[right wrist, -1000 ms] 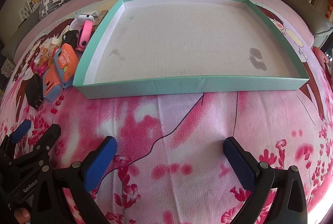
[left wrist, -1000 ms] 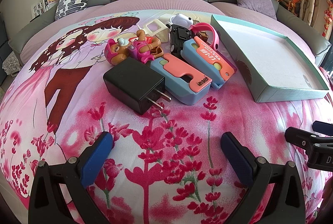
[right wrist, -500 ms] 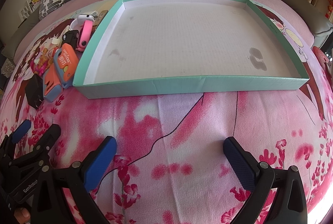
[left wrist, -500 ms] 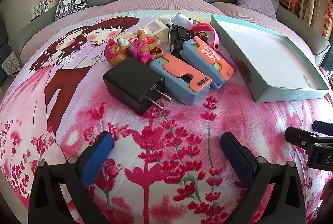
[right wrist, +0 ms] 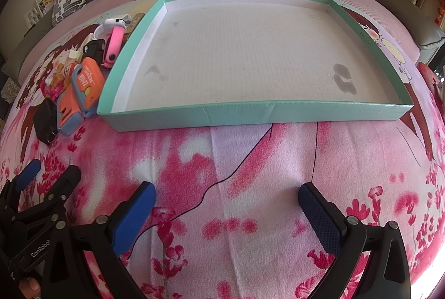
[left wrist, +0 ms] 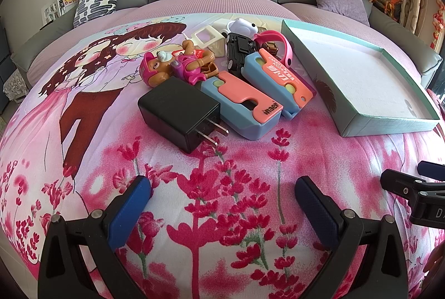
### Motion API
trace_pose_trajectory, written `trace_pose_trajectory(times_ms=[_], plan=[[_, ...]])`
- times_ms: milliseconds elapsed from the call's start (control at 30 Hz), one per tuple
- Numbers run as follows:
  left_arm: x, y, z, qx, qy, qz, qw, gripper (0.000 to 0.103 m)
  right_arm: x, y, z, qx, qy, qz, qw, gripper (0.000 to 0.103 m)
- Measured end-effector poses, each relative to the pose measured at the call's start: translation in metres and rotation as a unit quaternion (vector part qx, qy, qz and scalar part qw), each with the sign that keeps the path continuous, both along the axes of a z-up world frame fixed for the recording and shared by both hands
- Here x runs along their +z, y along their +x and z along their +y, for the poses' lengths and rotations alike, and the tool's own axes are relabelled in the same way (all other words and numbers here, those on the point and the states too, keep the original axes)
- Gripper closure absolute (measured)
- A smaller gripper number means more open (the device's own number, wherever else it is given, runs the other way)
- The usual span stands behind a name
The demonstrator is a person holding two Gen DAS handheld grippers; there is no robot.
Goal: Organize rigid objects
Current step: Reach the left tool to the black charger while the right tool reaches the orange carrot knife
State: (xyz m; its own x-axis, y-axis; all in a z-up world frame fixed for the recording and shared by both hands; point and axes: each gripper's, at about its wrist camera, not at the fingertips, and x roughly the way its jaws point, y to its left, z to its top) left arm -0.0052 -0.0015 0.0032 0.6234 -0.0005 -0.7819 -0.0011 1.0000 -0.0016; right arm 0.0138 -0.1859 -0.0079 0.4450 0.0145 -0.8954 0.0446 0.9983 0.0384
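Black charger (left wrist: 178,111) lies ahead of the gaping left gripper (left wrist: 222,201); apart.

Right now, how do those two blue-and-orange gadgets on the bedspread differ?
The nearer gadget touches the black charger; the farther gadget lies closer to the teal box. The nearer one's orange face has a notch, the farther one's carries white lettering. Both are blue with orange tops, lying flat and parallel.

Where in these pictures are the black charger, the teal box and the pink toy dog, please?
black charger (left wrist: 178,107): left wrist view, on its top face.
teal box (right wrist: 267,114): right wrist view, on its near outer wall.
pink toy dog (left wrist: 155,68): left wrist view, on its head.
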Motion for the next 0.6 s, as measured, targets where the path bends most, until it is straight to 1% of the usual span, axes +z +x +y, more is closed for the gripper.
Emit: trace_pose_trajectory(times_ms=[267,333,400,467,533,600], plan=[[0.001,0.000,0.000,-0.001,0.001,0.001,1.0000,0.000,0.000,0.000,0.000,0.000,0.001,0.000,1.000,0.000],[0.003,0.001,0.000,-0.006,0.001,0.006,1.0000,0.000,0.004,-0.002,-0.001,-0.001,0.002,-0.006,1.000,0.000],[0.007,0.002,0.002,-0.011,-0.006,0.015,0.9998,0.000,0.015,-0.005,-0.005,-0.002,0.005,-0.019,1.000,0.000],[0.016,-0.001,0.010,-0.014,-0.030,0.013,0.9994,0.000,0.033,-0.006,-0.009,0.002,0.011,-0.035,0.999,0.000],[0.028,-0.001,0.021,-0.005,-0.045,0.005,0.9990,0.000,0.056,-0.007,-0.008,0.014,0.019,-0.062,0.998,0.000],[0.039,0.003,0.035,0.012,-0.047,0.002,0.9988,0.000,0.076,-0.005,-0.004,0.028,0.026,-0.086,0.996,0.000]])
